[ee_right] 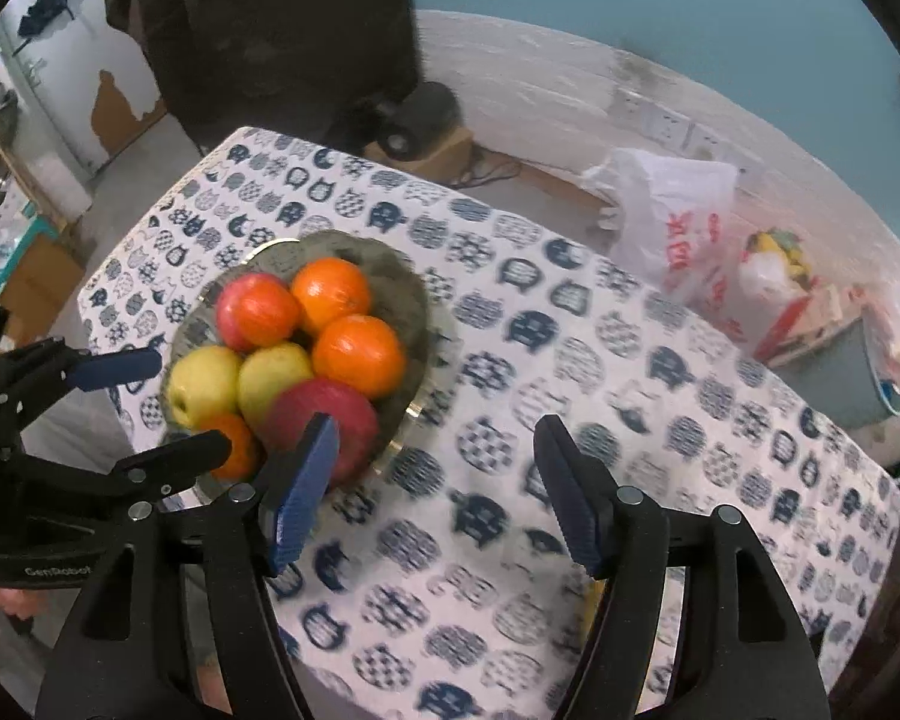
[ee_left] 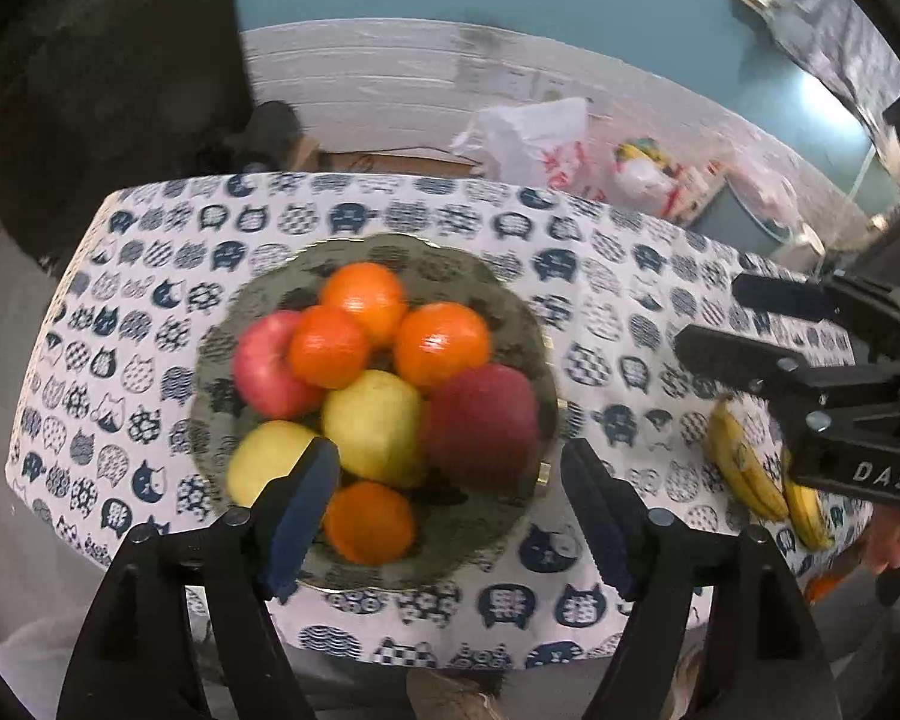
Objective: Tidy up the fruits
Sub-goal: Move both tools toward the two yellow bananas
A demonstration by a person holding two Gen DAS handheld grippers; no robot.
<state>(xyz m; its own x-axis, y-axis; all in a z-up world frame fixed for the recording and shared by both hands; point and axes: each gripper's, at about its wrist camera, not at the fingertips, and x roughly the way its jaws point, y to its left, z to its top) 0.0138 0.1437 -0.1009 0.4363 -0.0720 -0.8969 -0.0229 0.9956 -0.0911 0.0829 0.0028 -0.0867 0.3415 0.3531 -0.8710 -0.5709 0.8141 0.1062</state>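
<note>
A patterned plate (ee_left: 480,276) on the cat-print tablecloth (ee_left: 600,312) holds several oranges (ee_left: 441,342), two red apples (ee_left: 483,420) and two yellow-green apples (ee_left: 372,420). My left gripper (ee_left: 450,510) hangs open above the plate's near side, with nothing between its pads. A bunch of bananas (ee_left: 750,468) lies on the cloth to the right of the plate. My right gripper (ee_right: 435,480) is open over bare cloth just right of the plate (ee_right: 411,312), holding nothing. Each gripper also shows in the other's view: the right gripper (ee_left: 714,318) and the left gripper (ee_right: 189,405).
White plastic bags (ee_right: 678,222) with red print and other clutter lie on the floor beyond the table's far edge. A cardboard box with a dark round device (ee_right: 420,114) stands by the wall. A dark hanging cloth (ee_right: 270,30) is behind the table at left.
</note>
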